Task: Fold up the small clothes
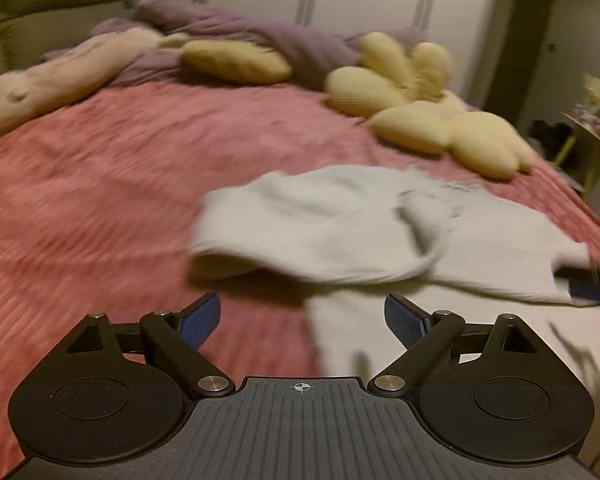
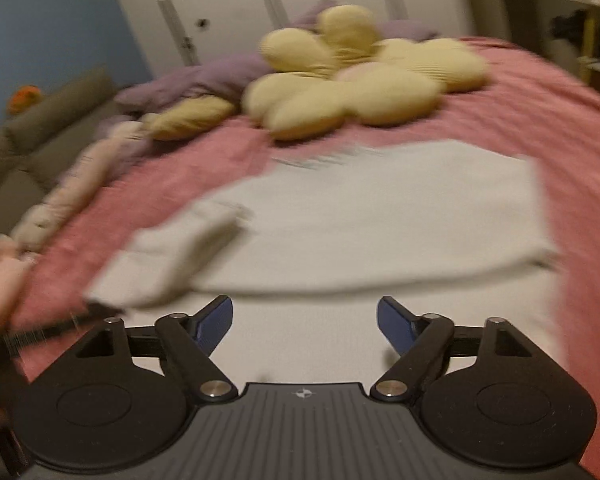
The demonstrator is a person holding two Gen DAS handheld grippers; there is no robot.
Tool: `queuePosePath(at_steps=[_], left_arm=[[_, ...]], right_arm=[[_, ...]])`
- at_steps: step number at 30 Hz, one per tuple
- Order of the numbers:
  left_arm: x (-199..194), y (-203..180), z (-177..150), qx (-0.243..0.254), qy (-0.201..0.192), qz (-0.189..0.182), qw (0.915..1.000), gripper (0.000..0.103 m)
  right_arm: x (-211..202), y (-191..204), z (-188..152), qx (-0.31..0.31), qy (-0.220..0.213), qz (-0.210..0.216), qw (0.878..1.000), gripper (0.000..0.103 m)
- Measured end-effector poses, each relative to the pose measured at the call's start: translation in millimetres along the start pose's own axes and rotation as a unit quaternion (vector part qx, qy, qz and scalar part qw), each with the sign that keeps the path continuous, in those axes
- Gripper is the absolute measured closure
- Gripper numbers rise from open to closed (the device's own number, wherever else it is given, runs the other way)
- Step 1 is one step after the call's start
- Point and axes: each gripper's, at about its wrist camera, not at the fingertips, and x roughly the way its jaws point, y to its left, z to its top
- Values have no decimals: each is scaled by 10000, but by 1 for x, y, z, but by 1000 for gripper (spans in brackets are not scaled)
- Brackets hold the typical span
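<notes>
Pale grey garment (image 1: 380, 224) lies on the bed, spread over the pink bedspread (image 1: 100, 208) just ahead of both my tools. It looks like a soft knit top, though motion blur hides the weave; one sleeve with a wide cuff is flopped across its body on the left side, and a lower white layer spreads out beneath that.

My left tongs (image 1: 302, 320) stand wide open, blue pads apart, holding nothing and hovering just short of the sleeve cuff, over the edge where the white cloth meets the bedspread. My right tongs (image 2: 304, 322) are likewise spread wide and empty, poised over the near white part of the garment (image 2: 380, 216); I cannot tell whether the tips touch the cloth.

The bedspread has a ribbed, plush texture. Beyond the garment sits a yellow flower-shaped cushion (image 2: 360, 80) with rounded, puffy petals, and behind it a rumpled purple blanket (image 1: 240, 28). A long, pale plush toy (image 1: 60, 72) lies along the bed's left side.
</notes>
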Motion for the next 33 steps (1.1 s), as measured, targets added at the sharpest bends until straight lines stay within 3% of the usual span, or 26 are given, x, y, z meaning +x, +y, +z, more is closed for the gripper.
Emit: queuePosePath(at_steps=[4, 7, 10, 11, 12, 13, 14, 18, 22, 24, 25, 27, 29, 33], left_arm=[[-9, 21, -11, -302, 124, 58, 9994, 10], [-12, 27, -14, -298, 121, 90, 9994, 10], [-9, 32, -17, -370, 141, 102, 9992, 10], [-5, 33, -16, -419, 161, 94, 9990, 10], [-4, 35, -16, -476, 188, 81, 9987, 10], [-2, 34, -16, -506, 203, 85, 9985, 10], [-2, 35, -16, -522, 193, 87, 9984, 10], [-5, 31, -13, -493, 89, 64, 9987, 10], [1, 17, -10, -565, 147, -58, 9983, 10], [6, 8, -11, -574, 214, -174, 9980, 10], [8, 3, -11, -553, 243, -188, 9980, 10], [12, -7, -11, -460, 291, -167, 9984, 10], [16, -15, -10, -366, 355, -127, 9986, 10], [24, -24, -7, -259, 440, -64, 9987, 10]], right_arm=[[56, 24, 40, 475, 329, 575, 9967, 26], [90, 35, 60, 830, 507, 516, 9939, 31], [121, 39, 69, 1184, 869, 411, 9883, 52], [131, 39, 69, 1318, 1014, 412, 9852, 65], [140, 37, 68, 1446, 1141, 394, 9821, 85], [144, 35, 67, 1509, 1197, 419, 9804, 96], [142, 35, 66, 1514, 1150, 453, 9807, 98], [83, 30, 72, 935, -168, 473, 9944, 98], [31, -6, 50, 680, -1041, 88, 9922, 97], [28, -24, 34, 392, -933, -415, 9940, 96], [32, -36, 25, 409, -621, -537, 9958, 95], [36, -56, 16, 731, -258, -478, 9958, 93], [36, -71, 12, 1144, -213, -334, 9926, 92], [44, -91, 17, 1926, -154, 157, 9810, 74]])
